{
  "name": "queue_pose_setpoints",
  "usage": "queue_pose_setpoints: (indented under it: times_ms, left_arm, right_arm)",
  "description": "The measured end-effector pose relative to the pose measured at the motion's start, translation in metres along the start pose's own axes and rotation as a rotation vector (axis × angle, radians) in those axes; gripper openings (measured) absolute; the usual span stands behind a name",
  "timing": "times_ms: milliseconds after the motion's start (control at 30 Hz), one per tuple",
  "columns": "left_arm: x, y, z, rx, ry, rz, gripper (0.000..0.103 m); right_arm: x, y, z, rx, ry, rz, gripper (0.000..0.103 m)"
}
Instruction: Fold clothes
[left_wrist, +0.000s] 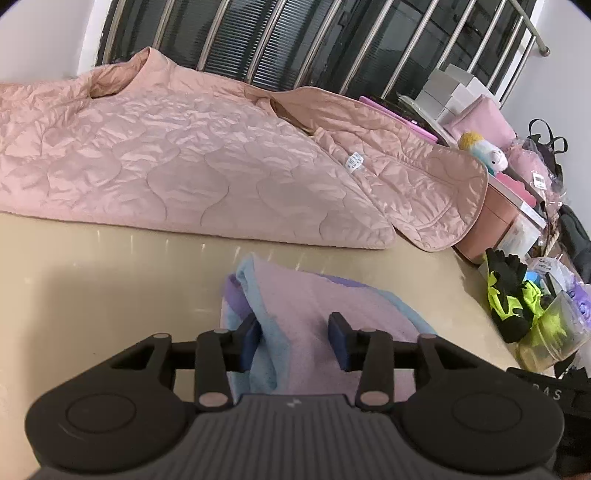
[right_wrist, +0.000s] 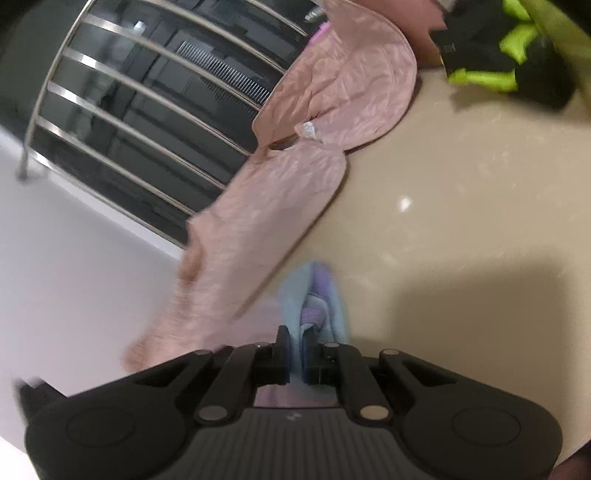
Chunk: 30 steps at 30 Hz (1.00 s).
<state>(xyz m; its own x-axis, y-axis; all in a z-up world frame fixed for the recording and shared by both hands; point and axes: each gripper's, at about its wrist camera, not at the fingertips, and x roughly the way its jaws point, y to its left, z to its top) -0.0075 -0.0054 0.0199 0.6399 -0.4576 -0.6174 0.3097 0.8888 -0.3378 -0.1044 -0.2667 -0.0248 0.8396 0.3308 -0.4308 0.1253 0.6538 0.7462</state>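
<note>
Clearly your right gripper (right_wrist: 294, 360) is clamped on the towel (left_wrist: 314, 314) edge to lift it; your left gripper (left_wrist: 295, 343) straddles it, unclenched, steadying.

Ahead of you a glossy beige tabletop (left_wrist: 110, 258) runs to a barred metal window grille (left_wrist: 258, 40). Far right, a small plush toy (left_wrist: 484, 151) sits beside stacked grey boxes (left_wrist: 450, 92).
</note>
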Motion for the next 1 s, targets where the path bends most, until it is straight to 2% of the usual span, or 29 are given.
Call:
queue_pose_setpoints:
  times_ms: [67,133,200,267,300,333,367,400,467,500,533,567,600,667,733,867,933,967,1000]
  left_arm:
    - [-0.006,0.001,0.003,0.007,-0.013,0.013,0.045]
    - [-0.012,0.004,0.006,0.008,-0.03,0.023,0.055]
    - [-0.009,0.008,0.006,-0.002,-0.023,0.034,0.055]
    - [-0.007,0.013,0.007,-0.013,-0.016,0.038,0.053]
    - [-0.004,0.014,0.008,-0.024,-0.013,0.003,0.041]
    - [-0.001,0.015,0.008,-0.034,-0.009,-0.028,0.023]
    - [0.003,0.015,0.009,-0.041,0.003,-0.043,0.017]
    - [0.006,0.015,0.01,-0.046,0.012,-0.053,0.016]
    - [0.008,0.015,0.011,-0.051,0.005,-0.028,0.017]
    - [0.009,0.015,0.012,-0.054,0.001,-0.015,0.021]
    - [0.009,0.015,0.012,-0.057,-0.003,-0.002,0.035]
    - [0.011,0.014,0.012,-0.051,-0.006,0.011,0.044]
    - [0.013,0.012,0.013,-0.033,-0.005,0.029,0.059]
    - [0.017,0.007,0.013,0.002,-0.001,0.046,0.067]
    - [0.019,0.005,0.011,0.016,0.002,0.036,0.08]
    - [0.02,-0.005,0.006,0.078,0.017,0.024,0.081]
    - [0.02,-0.012,0.004,0.127,0.036,0.009,0.063]
    - [0.02,-0.015,0.004,0.136,0.05,-0.005,0.058]
    - [0.02,-0.017,0.004,0.141,0.063,-0.019,0.048]
  right_arm:
    - [-0.002,0.014,-0.002,-0.084,-0.025,-0.045,0.012]
    - [-0.007,0.029,-0.003,-0.202,-0.07,-0.096,0.019]
    - [-0.007,0.043,-0.003,-0.318,-0.109,-0.145,0.044]
    - [0.001,0.051,0.001,-0.397,-0.095,-0.179,0.049]
    - [0.009,0.052,0.003,-0.412,-0.065,-0.186,0.049]
    - [0.016,0.053,0.006,-0.419,-0.036,-0.193,0.048]
    - [0.023,0.052,0.01,-0.407,-0.009,-0.202,0.045]
    - [0.027,0.051,0.011,-0.397,0.009,-0.21,0.041]
    - [0.03,0.047,0.013,-0.397,0.015,-0.204,0.037]
    - [0.03,0.047,0.012,-0.41,0.019,-0.199,0.037]
    - [0.031,0.046,0.011,-0.424,0.022,-0.194,0.035]
    - [0.031,0.046,0.01,-0.441,0.024,-0.19,0.031]
    - [0.032,0.047,0.007,-0.468,0.026,-0.191,0.022]
    - [0.035,0.049,0.004,-0.513,0.04,-0.186,0.014]
    - [0.036,0.052,0.0,-0.567,0.04,-0.181,0.012]
    - [0.031,0.059,-0.008,-0.688,0.015,-0.169,0.009]
    - [0.025,0.063,-0.01,-0.73,-0.007,-0.157,0.009]
    - [0.021,0.066,-0.01,-0.746,-0.017,-0.148,0.009]
    - [0.018,0.069,-0.011,-0.76,-0.024,-0.139,0.009]
